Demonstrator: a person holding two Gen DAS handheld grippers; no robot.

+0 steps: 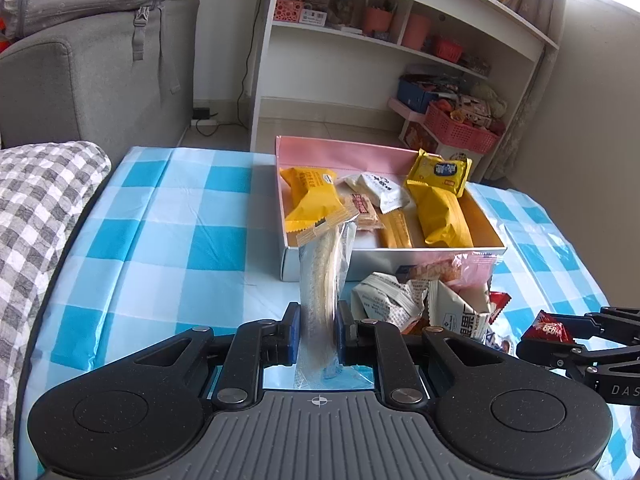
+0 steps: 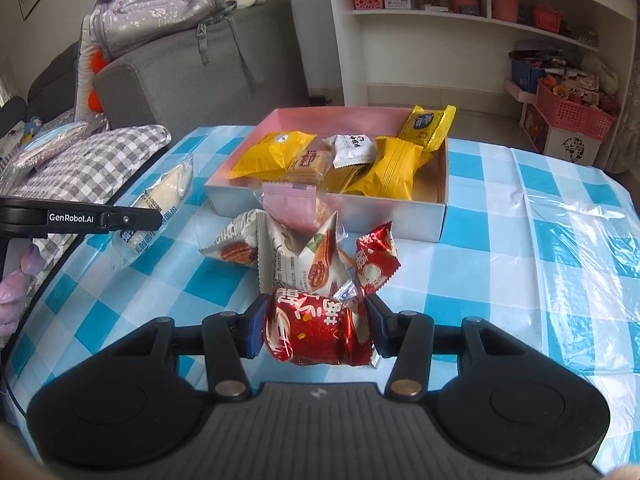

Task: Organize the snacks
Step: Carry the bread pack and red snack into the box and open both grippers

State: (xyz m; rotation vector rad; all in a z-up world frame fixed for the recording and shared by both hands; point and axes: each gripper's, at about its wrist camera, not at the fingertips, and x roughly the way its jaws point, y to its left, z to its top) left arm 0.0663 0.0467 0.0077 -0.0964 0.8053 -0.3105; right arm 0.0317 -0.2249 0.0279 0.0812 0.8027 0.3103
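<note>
My left gripper (image 1: 318, 326) is shut on a long clear-wrapped bread stick (image 1: 324, 276), held on edge above the blue checked tablecloth (image 1: 160, 240). The right wrist view shows that packet (image 2: 160, 196) at the left, clamped in the left gripper (image 2: 154, 218). My right gripper (image 2: 318, 326) is shut on a red foil snack packet (image 2: 312, 328), lifted off the cloth; in the left wrist view it (image 1: 548, 330) shows at the far right. A pink-lined box (image 1: 486, 220) (image 2: 248, 194) ahead holds yellow, white and orange packets. A loose snack pile (image 2: 296, 252) (image 1: 424, 300) lies before it.
A grey checked cushion (image 1: 36, 216) lies off the table's left edge, with a grey sofa (image 1: 100, 80) behind it. A white shelf unit (image 1: 400, 48) and a pink basket (image 1: 460, 128) stand on the floor beyond the table.
</note>
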